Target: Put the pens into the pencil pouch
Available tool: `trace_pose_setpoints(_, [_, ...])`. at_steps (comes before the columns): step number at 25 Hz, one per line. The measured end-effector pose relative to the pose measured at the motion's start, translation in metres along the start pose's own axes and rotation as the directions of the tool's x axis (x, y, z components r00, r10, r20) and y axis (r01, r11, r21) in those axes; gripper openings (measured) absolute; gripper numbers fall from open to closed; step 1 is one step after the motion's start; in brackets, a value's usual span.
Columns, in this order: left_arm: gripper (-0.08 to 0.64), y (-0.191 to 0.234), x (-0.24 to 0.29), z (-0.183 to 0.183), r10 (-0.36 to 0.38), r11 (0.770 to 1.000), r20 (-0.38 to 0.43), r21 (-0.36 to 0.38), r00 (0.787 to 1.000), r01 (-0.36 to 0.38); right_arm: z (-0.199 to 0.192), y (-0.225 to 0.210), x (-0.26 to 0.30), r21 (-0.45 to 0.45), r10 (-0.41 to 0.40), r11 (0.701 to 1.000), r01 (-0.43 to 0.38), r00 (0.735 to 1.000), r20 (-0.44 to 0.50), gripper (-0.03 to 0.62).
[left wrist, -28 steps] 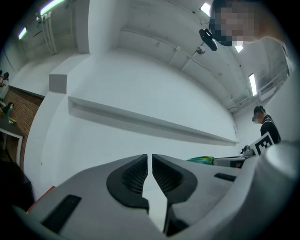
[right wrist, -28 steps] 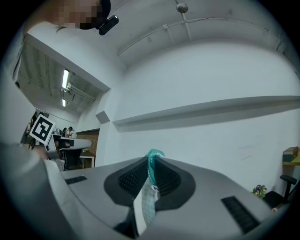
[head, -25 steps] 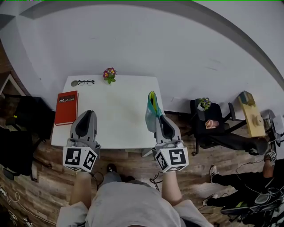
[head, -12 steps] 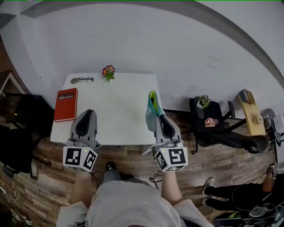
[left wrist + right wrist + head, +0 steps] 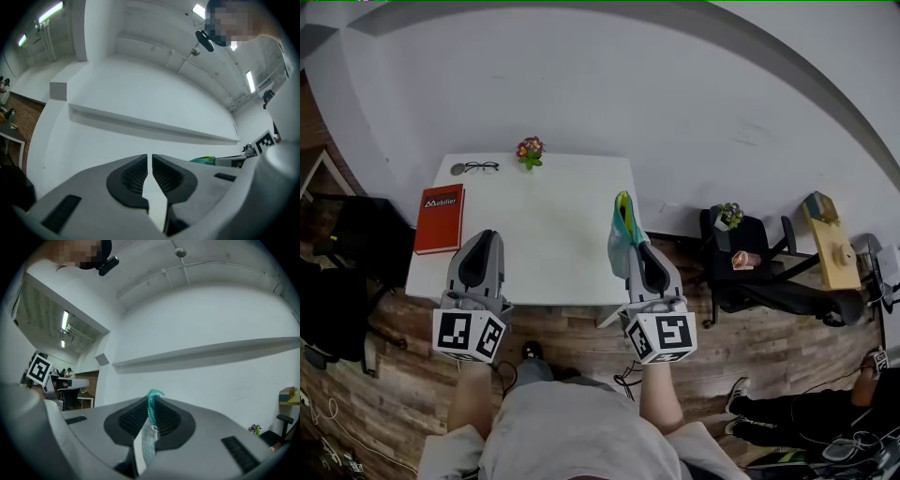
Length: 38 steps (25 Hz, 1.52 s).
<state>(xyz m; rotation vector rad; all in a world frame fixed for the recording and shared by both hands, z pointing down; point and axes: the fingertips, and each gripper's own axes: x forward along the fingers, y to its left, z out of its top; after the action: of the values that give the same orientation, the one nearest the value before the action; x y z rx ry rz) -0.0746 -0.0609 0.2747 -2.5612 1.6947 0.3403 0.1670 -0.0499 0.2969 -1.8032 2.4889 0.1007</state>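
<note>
A green, yellow and blue pencil pouch (image 5: 622, 228) hangs upright over the right edge of the white table (image 5: 544, 225). My right gripper (image 5: 637, 251) is shut on its top edge; in the right gripper view the teal fabric and zip pull (image 5: 151, 420) stand between the pads. My left gripper (image 5: 485, 240) hovers over the table's front left part. Its jaws stand a narrow slit apart with nothing between them (image 5: 150, 161), and the pouch (image 5: 204, 160) shows off to its right. No pen is visible in any view.
On the table lie a red book (image 5: 439, 218) at the left, glasses (image 5: 479, 169) and a small flower pot (image 5: 530, 152) at the back. A black office chair (image 5: 755, 277) and a yellow stand (image 5: 831, 244) are on the wooden floor to the right.
The table and book sit slightly higher and further left in the head view than a second ago. Both grippers keep their places in the view, the pouch still held.
</note>
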Motion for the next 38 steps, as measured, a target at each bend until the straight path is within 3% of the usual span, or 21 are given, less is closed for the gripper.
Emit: trace_pose_setpoints(38, [0.051, -0.019, -0.003, -0.011, -0.033, 0.999, -0.022, -0.013, 0.999, 0.033, -0.004, -0.006, -0.022, -0.003, -0.03, 1.0, 0.03, 1.0, -0.007, 0.057])
